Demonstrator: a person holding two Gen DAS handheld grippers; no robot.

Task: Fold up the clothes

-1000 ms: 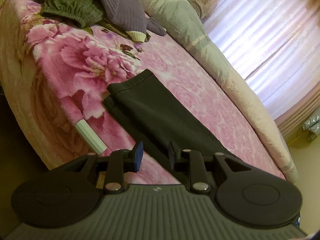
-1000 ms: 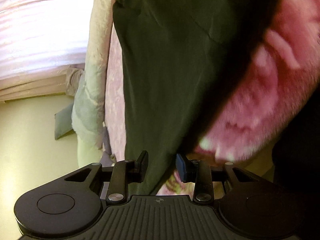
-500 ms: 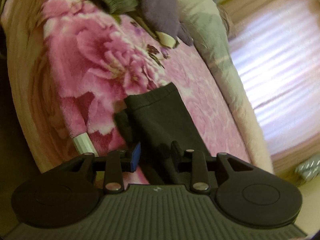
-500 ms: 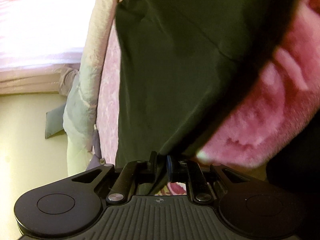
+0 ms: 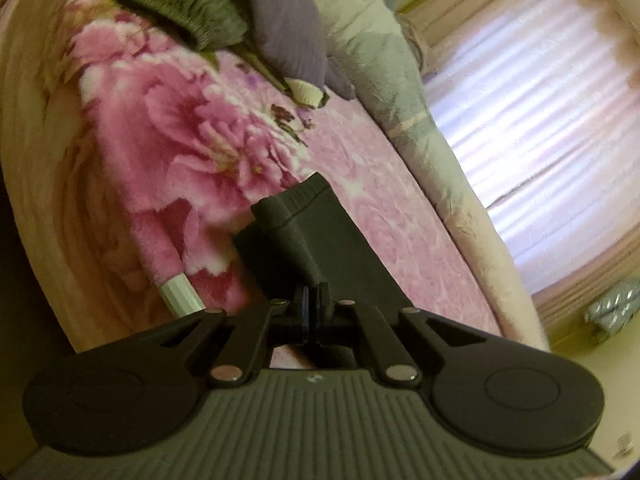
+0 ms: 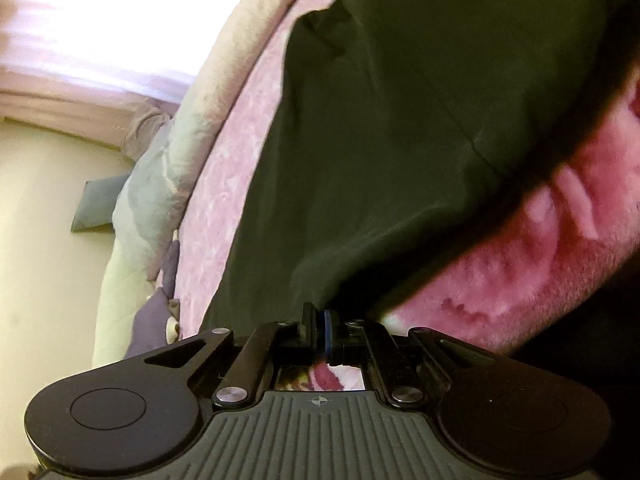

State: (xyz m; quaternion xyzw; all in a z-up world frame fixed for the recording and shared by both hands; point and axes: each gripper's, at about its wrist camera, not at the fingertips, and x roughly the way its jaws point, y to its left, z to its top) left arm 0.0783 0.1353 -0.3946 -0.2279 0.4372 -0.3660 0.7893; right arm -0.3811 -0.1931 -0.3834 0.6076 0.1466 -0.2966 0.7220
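A black garment [image 5: 320,240] lies stretched along the pink flowered blanket [image 5: 168,152] on the bed; its hemmed end points away from me in the left wrist view. My left gripper [image 5: 311,304] is shut on the near edge of this cloth, which rises in a small ridge from the pads. In the right wrist view the same black garment [image 6: 400,120] fills the upper middle, and my right gripper [image 6: 320,320] is shut on a pinched fold of its lower edge, lifted a little off the blanket [image 6: 540,248].
A pile of green [image 5: 188,8] and purple clothes [image 5: 288,28] lies at the far end of the bed. A pale rolled quilt [image 5: 404,92] runs along the far side below the bright curtains [image 5: 540,140]. A white cylinder [image 5: 180,292] pokes out at the near bed edge.
Both grippers went from open to shut on the black garment's edge. The left one moved in closer over the cloth. The right one rolled and lifted, pulling the cloth up into a fold.
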